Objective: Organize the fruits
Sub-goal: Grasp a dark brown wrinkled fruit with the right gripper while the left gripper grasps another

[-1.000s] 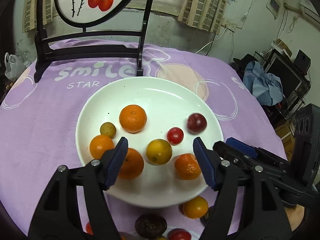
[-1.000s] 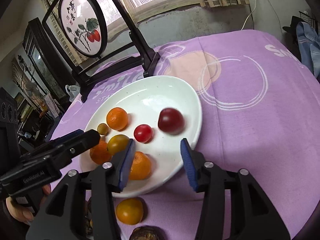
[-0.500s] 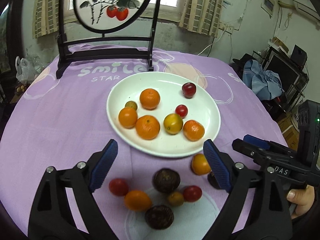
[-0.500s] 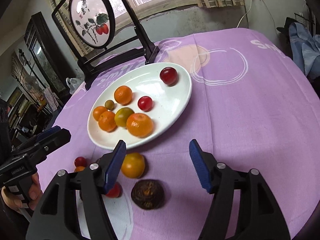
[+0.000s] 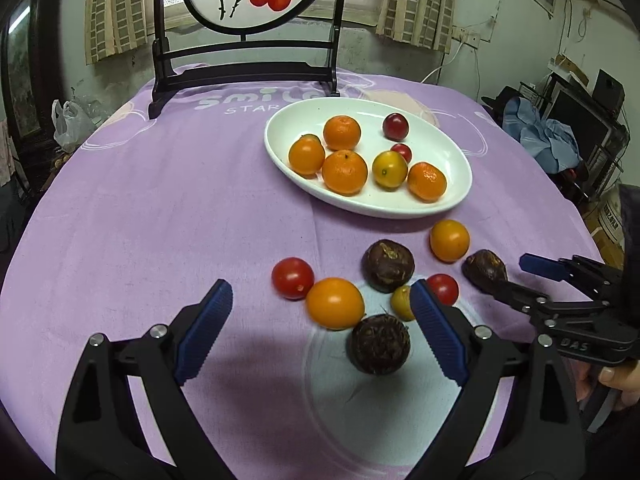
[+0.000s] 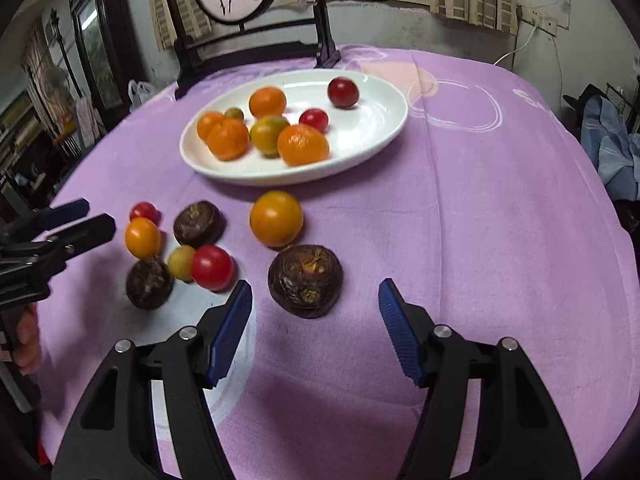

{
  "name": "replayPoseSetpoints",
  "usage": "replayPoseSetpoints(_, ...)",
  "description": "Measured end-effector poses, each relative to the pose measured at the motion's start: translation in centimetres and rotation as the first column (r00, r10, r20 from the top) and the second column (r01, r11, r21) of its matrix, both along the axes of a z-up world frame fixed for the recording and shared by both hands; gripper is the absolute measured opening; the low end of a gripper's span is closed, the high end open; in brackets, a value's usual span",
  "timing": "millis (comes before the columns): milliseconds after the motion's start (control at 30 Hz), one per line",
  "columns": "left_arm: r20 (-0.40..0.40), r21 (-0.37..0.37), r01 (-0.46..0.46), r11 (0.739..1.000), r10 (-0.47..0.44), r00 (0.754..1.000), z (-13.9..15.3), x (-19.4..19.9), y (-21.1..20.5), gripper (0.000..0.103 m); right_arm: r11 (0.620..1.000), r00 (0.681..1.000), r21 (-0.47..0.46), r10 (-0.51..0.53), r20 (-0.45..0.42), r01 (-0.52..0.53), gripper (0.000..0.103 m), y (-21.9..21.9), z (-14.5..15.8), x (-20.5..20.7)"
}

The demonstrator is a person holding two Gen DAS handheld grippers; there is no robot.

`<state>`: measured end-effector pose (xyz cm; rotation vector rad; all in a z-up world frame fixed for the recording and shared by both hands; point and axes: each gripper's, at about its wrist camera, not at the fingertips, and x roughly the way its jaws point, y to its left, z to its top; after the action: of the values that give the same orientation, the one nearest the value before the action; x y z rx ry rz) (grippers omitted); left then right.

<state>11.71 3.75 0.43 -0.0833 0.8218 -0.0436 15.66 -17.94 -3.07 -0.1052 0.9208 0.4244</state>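
Note:
A white oval plate point(image 5: 456, 200) point(image 6: 384, 128) holds several oranges, tomatoes and a dark red fruit. In front of it loose fruit lie on the purple cloth: an orange tomato point(image 5: 335, 302) point(image 6: 143, 237), a red tomato point(image 5: 292, 278), dark brown fruits point(image 5: 379, 344) point(image 6: 305, 280), another orange fruit point(image 5: 449, 240) point(image 6: 276, 218). My left gripper point(image 5: 320, 334) is open and empty, low over the near loose fruit. My right gripper point(image 6: 314, 330) is open and empty, just in front of a dark brown fruit.
A black wooden stand with a round painted screen point(image 5: 244, 72) point(image 6: 256, 52) stands at the table's far edge. The round table drops off on all sides. Clutter and a blue cloth point(image 5: 552, 140) lie to the right.
Both grippers have pulled back from over the plate toward the near side; the loose fruit on the cloth have come into view. Both stay open.

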Motion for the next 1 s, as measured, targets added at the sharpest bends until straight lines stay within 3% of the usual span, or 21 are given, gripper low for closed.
replayPoseSetpoints(167,0.0,-0.001,0.025,1.0,-0.025,1.0,-0.8,-0.4,0.0,0.092,0.999,1.0,-0.049,-0.003,-0.014,0.002,0.066,1.6,-1.2,0.9)
replayPoseSetpoints(200,-0.009,-0.008,0.028,1.0,-0.028,1.0,-1.1,-0.4,0.0,0.092,0.999,1.0,-0.045,-0.009,-0.018,0.008,0.062,1.6,-1.4,1.1)
replayPoseSetpoints(267,-0.025,-0.017,0.033,0.999,-0.033,0.999,-1.5,-0.4,0.2,0.092,0.998,1.0,-0.054,-0.014,0.004,0.014,0.046,1.5,-1.5,1.0)
replayPoseSetpoints(300,-0.035,-0.017,0.038,0.999,-0.038,0.999,-1.7,-0.4,0.1,0.092,0.999,1.0,-0.044,-0.012,0.002,0.012,0.044,1.4,-1.5,1.0)
replayPoseSetpoints(633,-0.05,0.012,0.112,0.994,-0.111,0.993,-2.2,-1.1,-1.9,0.092,0.992,0.999,0.123,-0.037,0.02,0.035,0.044,-1.5,0.6,0.2)
replayPoseSetpoints(1000,-0.095,0.044,0.186,0.982,-0.181,0.979,-3.4,-2.1,-4.5,0.091,0.993,1.0,0.122,-0.007,0.03,0.003,0.044,-1.3,1.0,-0.1)
